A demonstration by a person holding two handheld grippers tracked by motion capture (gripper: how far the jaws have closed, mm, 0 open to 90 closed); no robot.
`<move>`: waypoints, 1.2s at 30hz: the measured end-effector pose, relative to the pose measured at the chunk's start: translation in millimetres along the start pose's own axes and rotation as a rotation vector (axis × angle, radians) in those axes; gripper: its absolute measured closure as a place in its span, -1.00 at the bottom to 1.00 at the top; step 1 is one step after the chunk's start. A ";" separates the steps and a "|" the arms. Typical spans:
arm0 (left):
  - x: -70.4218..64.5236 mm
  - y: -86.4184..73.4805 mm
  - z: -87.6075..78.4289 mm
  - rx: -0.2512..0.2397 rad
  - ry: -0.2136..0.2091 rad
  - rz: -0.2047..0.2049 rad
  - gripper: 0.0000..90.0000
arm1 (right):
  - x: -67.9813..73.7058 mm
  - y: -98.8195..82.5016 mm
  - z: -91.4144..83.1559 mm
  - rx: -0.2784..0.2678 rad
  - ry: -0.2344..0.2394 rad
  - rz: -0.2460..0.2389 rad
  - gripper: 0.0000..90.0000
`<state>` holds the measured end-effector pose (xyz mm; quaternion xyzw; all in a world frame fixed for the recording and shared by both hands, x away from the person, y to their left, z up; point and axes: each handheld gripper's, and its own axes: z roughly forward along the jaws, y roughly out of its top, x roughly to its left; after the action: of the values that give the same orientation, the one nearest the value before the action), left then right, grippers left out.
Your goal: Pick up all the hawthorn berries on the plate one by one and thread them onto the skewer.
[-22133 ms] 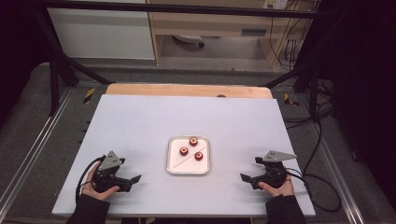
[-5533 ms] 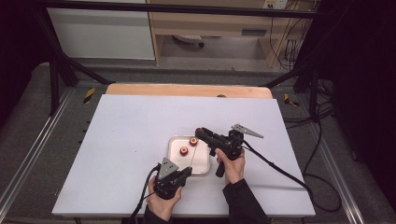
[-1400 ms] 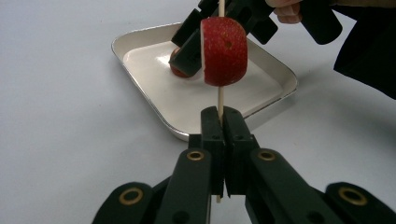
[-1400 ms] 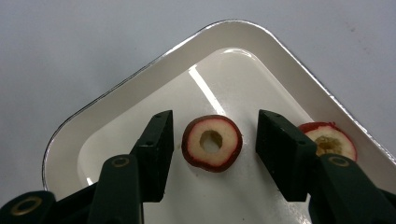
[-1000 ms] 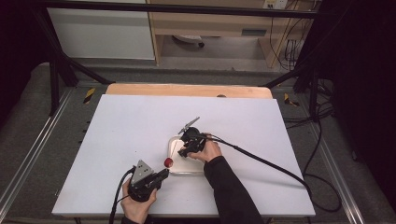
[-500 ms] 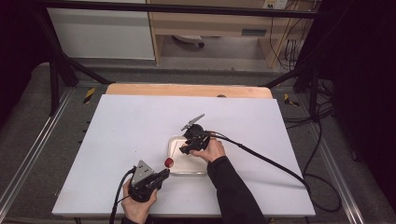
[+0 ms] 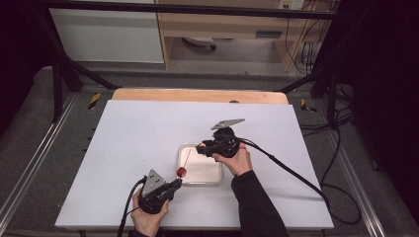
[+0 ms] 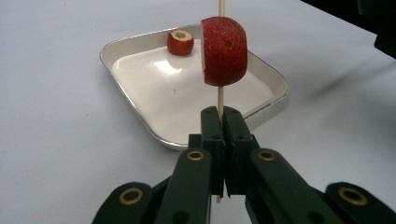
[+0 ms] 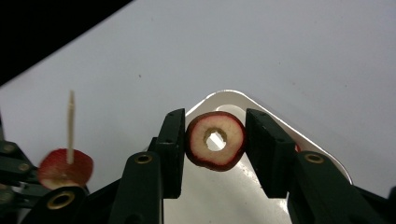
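A white tray (image 7: 207, 170) sits mid-table. My left gripper (image 7: 177, 182) rests in front of it, shut on a thin wooden skewer (image 8: 220, 100). The skewer stands up and pierces a red strawberry-like piece (image 8: 224, 51), which is the red piece (image 7: 182, 171) at the tray's near-left corner. My right gripper (image 7: 200, 148) hovers over the tray's far side, shut on a red-skinned ring slice (image 9: 216, 140) with a hole through its middle. The skewer (image 9: 71, 126) shows to that gripper's left. Another hollow-cored red piece (image 8: 180, 42) lies in the tray (image 8: 154, 88).
The white tabletop (image 7: 138, 133) spreads wide around the tray. A wooden strip (image 7: 197, 95) runs along its far edge. The right gripper's cable (image 7: 291, 173) trails across the table to the right. Metal rails (image 7: 29, 168) flank the table.
My right gripper has lifted off the tray and drifted a little to the right with the ring slice between its jaws. The left gripper and its skewer have stayed put.
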<state>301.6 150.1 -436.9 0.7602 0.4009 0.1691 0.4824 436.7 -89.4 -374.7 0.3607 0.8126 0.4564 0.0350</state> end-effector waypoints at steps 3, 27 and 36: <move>-2.0 0.6 2.2 0.002 -0.004 0.006 0.97 | -3.2 -4.1 -13.3 -0.079 0.021 0.046 0.33; -18.4 4.7 12.9 -0.002 -0.034 0.005 0.97 | 11.7 -28.2 -24.4 -0.460 0.135 0.250 0.33; -21.5 7.2 19.3 0.007 -0.041 -0.052 0.97 | 15.5 -32.7 -17.1 -0.530 0.119 0.233 0.33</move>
<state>303.9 120.3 -437.1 0.7545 0.4112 0.1397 0.4920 400.6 -102.7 -385.6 0.4024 0.6189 0.6740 0.0275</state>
